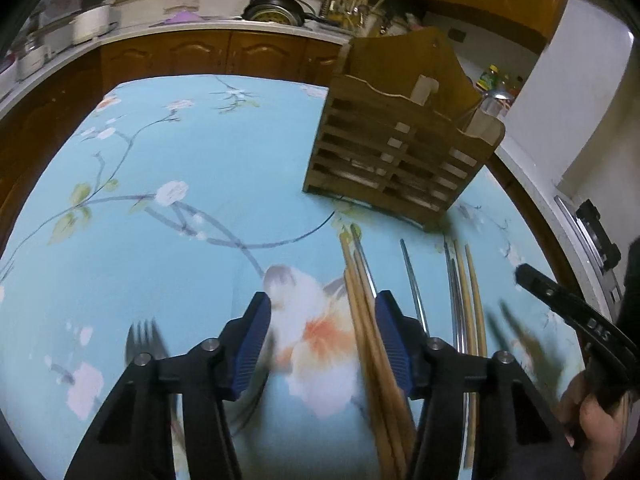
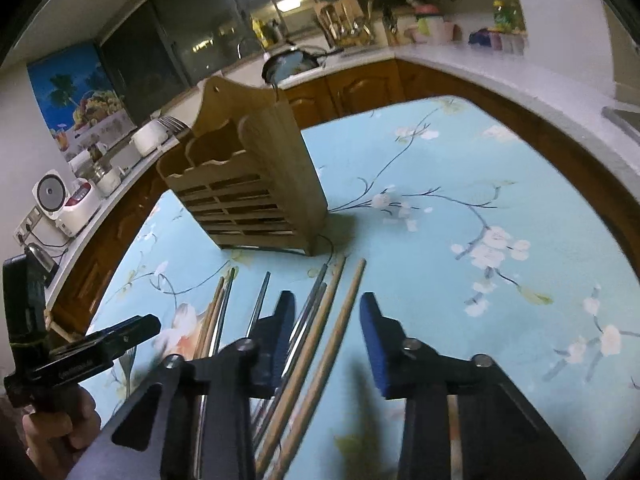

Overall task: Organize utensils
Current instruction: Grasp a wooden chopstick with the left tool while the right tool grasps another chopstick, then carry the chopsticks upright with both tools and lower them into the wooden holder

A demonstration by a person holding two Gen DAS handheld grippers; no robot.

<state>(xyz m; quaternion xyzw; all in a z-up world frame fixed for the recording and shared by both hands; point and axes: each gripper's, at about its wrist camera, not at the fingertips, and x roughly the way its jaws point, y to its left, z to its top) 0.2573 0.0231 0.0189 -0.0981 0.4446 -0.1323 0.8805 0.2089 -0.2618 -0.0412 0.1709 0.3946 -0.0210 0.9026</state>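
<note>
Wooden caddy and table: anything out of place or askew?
Yes. The chopsticks lie loose on the tablecloth in front of the wooden caddy, not in its slots, fanned unevenly. A fork lies apart near the left gripper.

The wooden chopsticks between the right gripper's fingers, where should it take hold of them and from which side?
Grip the wooden chopsticks mid-shaft, coming down from above with the right gripper fingers straddling them crosswise; they lie flat and parallel on the tablecloth, pointing toward the wooden holder.

Left gripper [image 1: 322, 344] angled down, fingers apart, right gripper [image 2: 326, 344] likewise, fingers parted
</note>
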